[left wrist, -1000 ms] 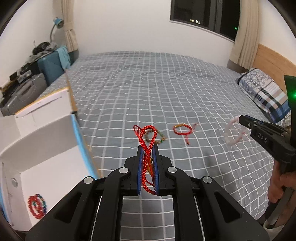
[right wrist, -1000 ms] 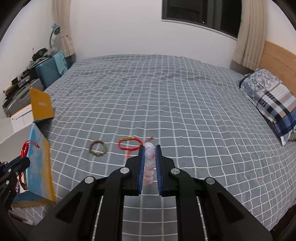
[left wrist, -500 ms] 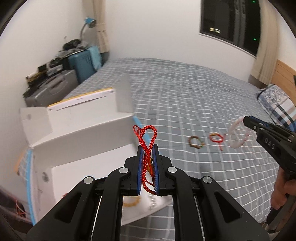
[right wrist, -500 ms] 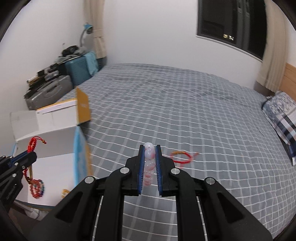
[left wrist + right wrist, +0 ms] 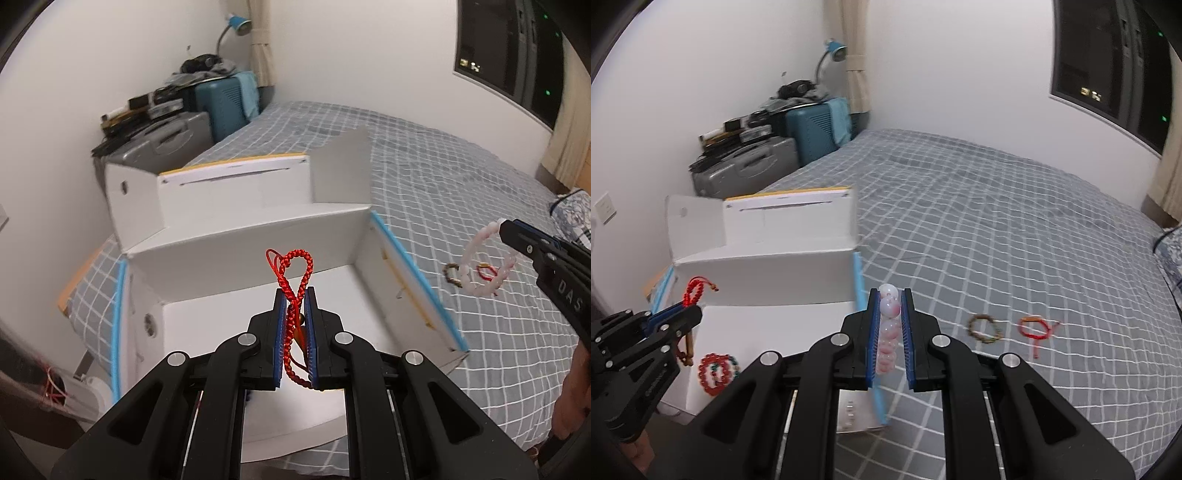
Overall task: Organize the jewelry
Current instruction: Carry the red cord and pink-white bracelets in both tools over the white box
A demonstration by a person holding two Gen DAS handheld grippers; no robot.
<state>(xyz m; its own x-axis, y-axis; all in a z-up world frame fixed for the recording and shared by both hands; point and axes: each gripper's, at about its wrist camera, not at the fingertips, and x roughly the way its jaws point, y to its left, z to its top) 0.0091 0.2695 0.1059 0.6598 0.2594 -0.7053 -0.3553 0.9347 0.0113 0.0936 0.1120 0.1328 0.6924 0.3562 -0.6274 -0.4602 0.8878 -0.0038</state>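
Note:
My left gripper point(image 5: 294, 295) is shut on a red braided cord bracelet point(image 5: 295, 269), its loop sticking up over the open white box point(image 5: 258, 229). In the right wrist view the same left gripper point(image 5: 696, 306) hangs over the box's left side with the red cord bracelet point(image 5: 694, 291) in it. My right gripper point(image 5: 890, 295) is shut on a pink-and-white bead bracelet point(image 5: 888, 325), just right of the box's blue-edged wall point(image 5: 858, 280). From the left wrist view the bead bracelet point(image 5: 480, 258) hangs as a ring from the right gripper point(image 5: 502, 227). A red bead bracelet point(image 5: 716, 369) lies in the box.
On the grey checked bedspread point(image 5: 997, 240) lie a brown-green bracelet point(image 5: 984, 328) and a red string bracelet point(image 5: 1036, 330). Suitcases point(image 5: 768, 162) and clutter stand by the wall at the back left. A person's hand point(image 5: 570, 402) holds the right gripper's handle.
Both grippers have swung left from over the bedspread toward the box, each still clamped on its bracelet. The left one now hangs over the box's inside; the right one has reached its right wall.

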